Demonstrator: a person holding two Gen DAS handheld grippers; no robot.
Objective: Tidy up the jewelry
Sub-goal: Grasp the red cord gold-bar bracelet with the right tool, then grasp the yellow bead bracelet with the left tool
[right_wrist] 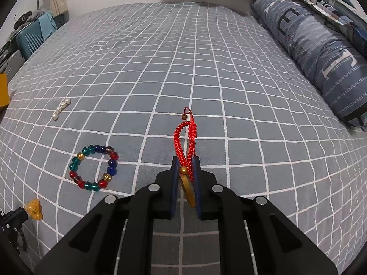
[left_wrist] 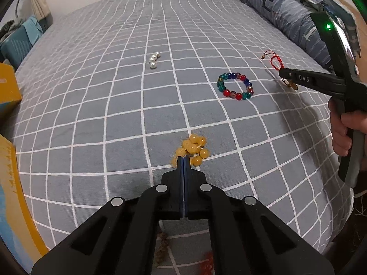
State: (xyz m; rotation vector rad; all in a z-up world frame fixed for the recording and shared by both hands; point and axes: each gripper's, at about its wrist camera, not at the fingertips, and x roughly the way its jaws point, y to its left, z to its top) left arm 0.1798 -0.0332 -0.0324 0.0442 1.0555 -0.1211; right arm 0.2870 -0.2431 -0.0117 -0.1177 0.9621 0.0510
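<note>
My left gripper (left_wrist: 183,159) is shut on a yellow bead bracelet (left_wrist: 193,147), bunched at its tips just above the grey checked bedspread (left_wrist: 91,105); it also shows in the right wrist view (right_wrist: 34,209). My right gripper (right_wrist: 185,167) has its jaws partly closed around a red braided cord bracelet (right_wrist: 181,137) with a gold bead and gold pendant (right_wrist: 189,190) between the pads. From the left wrist view the right gripper (left_wrist: 283,72) is at the right, by the red cord (left_wrist: 274,60). A multicoloured bead bracelet (left_wrist: 235,86) (right_wrist: 94,168) and a short pearl strand (left_wrist: 153,60) (right_wrist: 60,108) lie flat on the bed.
A blue patterned pillow (left_wrist: 286,11) (right_wrist: 321,52) lies along the right side. A yellow box (left_wrist: 9,87) stands at the left edge, another yellow-edged box (left_wrist: 16,197) nearer. Brown and red beads (left_wrist: 162,245) lie under my left gripper. A teal case (right_wrist: 32,37) stands beyond the bed's far left.
</note>
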